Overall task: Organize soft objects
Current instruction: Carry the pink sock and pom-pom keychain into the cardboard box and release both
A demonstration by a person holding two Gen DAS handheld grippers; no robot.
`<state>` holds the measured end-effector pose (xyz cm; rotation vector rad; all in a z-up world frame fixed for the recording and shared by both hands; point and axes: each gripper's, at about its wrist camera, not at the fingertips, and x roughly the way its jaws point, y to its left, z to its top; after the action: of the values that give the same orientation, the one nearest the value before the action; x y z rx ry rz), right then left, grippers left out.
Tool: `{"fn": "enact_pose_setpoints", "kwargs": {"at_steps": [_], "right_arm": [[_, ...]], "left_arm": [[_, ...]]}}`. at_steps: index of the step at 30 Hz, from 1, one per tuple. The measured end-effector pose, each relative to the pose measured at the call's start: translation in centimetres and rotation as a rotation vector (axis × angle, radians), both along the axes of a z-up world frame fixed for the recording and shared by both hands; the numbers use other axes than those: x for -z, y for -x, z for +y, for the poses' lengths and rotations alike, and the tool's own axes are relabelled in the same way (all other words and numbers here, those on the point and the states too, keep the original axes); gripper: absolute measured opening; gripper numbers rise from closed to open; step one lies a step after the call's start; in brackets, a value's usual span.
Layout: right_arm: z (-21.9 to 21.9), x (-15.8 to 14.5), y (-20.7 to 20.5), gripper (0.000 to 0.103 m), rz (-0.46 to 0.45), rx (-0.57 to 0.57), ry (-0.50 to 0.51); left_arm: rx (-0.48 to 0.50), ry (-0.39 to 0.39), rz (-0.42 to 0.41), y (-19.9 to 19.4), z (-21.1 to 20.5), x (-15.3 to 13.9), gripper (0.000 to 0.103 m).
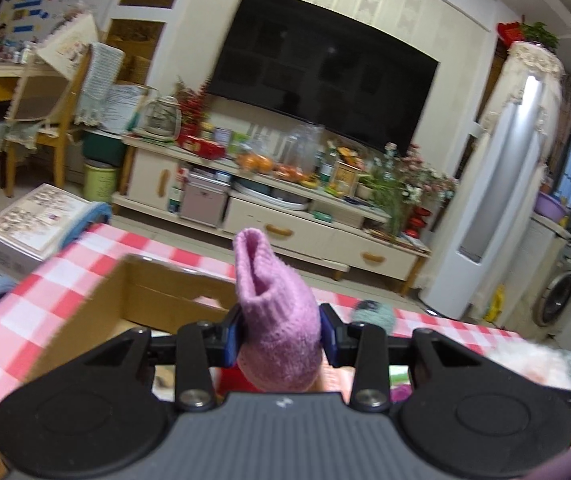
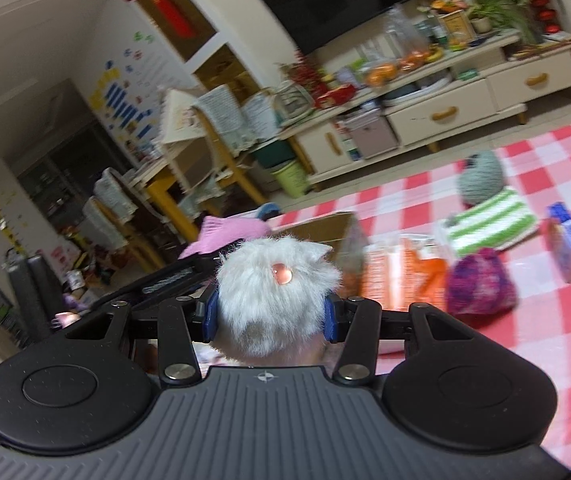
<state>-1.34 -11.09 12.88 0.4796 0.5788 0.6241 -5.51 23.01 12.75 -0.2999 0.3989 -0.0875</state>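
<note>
My left tongs are clamped on a pink knit sock, pads pinching its lower body, open cuff sticking up free above the jaws. It hangs over the near edge of the cardboard box on the checked desk. Sock looks very light and floppy, the knit squashes in the pinch and won't slip; the free end will flop wherever it likes, so a mid-body hold like this is fine.

My right tongs are clamped on a white furry plush with a pink bead eye, gripped on both flanks, fur bulging past the pads. Light, springy, and the fur is slick-ish, so I judge a deep squeeze across the body beats nipping the fur tips. The hard eye is the only stiff bit; keep pads off it.

On the desk beyond the plush: a grey knit piece, a green-and-white striped knit, a purple knit, all soft, pinch anywhere in the bulk. An orange packet and a blue carton lie near them. Blur hides finer detail.
</note>
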Motion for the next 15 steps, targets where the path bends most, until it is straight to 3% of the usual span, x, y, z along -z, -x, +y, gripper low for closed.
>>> {"fn": "enact_pose_setpoints", "kwargs": {"at_steps": [8, 15], "right_arm": [[2.6, 0.3, -1.1, 0.060, -0.013, -0.110, 0.001], [3.2, 1.8, -1.8, 0.060, 0.033, -0.167, 0.032]], "left_arm": [[-0.089, -0.004, 0.030, -1.3, 2.9, 0.6, 0.038], [-0.100, -0.017, 0.052, -2.2, 3.9, 1.1, 0.038]]}}
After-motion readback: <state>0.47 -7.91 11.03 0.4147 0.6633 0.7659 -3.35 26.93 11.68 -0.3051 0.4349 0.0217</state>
